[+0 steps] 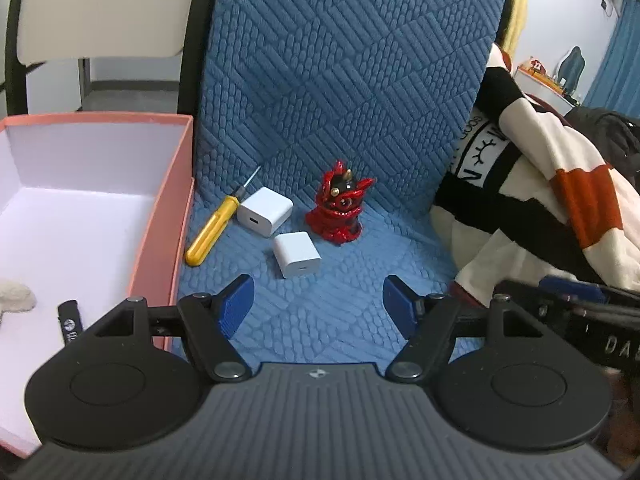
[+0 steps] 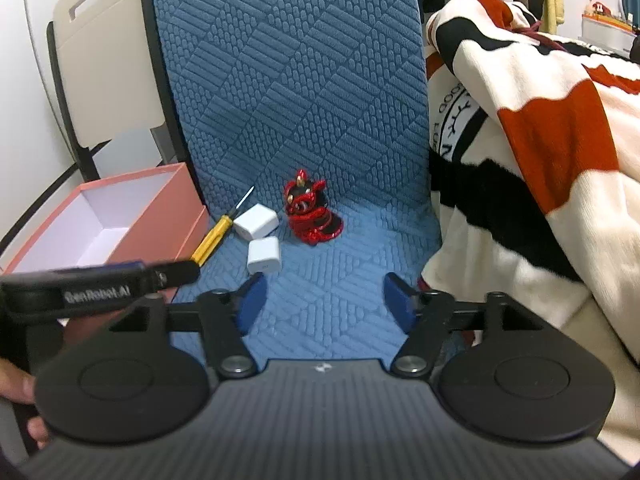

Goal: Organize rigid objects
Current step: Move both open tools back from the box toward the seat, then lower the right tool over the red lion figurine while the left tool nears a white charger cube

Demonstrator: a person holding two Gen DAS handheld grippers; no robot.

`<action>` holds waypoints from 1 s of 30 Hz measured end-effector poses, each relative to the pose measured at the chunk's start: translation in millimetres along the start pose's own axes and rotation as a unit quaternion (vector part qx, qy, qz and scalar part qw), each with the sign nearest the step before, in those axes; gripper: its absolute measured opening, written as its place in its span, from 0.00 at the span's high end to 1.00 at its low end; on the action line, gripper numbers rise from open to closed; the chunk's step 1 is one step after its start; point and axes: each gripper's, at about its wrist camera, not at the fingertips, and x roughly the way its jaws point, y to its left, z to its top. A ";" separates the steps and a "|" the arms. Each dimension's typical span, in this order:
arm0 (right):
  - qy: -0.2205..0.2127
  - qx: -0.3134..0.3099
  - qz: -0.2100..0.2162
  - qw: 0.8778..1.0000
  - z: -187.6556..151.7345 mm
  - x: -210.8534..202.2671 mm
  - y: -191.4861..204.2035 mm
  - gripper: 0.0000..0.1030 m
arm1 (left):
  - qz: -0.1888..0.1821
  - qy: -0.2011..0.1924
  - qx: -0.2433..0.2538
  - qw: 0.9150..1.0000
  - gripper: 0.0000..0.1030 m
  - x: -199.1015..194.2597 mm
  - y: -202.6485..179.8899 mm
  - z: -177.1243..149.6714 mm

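A: Firstly, materials?
B: Quilted blue cushion [image 1: 340, 80]; glossy red lion figurine [image 1: 340, 210], two white cube chargers [image 1: 265, 211], yellow screwdriver [image 1: 212, 230] beside pink box [image 1: 168, 200].
A: Tongs?
B: Left gripper [image 1: 318, 304], right gripper [image 2: 324, 300]: both spread, empty.

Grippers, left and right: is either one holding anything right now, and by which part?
Nothing is held. The left tool and right tool are both open, with only blue cushion between their pads.

"GenRobot.AI" stands on the left hand-held gripper [image 2: 132, 276]; the blanket's [image 2: 520, 160] lettering is unreadable.
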 end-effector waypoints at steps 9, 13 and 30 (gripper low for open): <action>-0.023 0.039 -0.006 0.999 12.0 31.6 -18.0 0.18 | 0.002 -0.014 0.008 1.000 0.27 14.8 -6.4 13.5; -0.026 0.042 0.004 0.999 13.9 45.4 -20.1 0.18 | 0.002 -0.015 0.013 1.000 0.27 28.4 -10.1 17.4; 0.015 0.083 0.091 0.992 36.7 116.0 -35.1 0.18 | 0.031 0.018 0.026 0.999 0.27 99.6 -12.8 21.3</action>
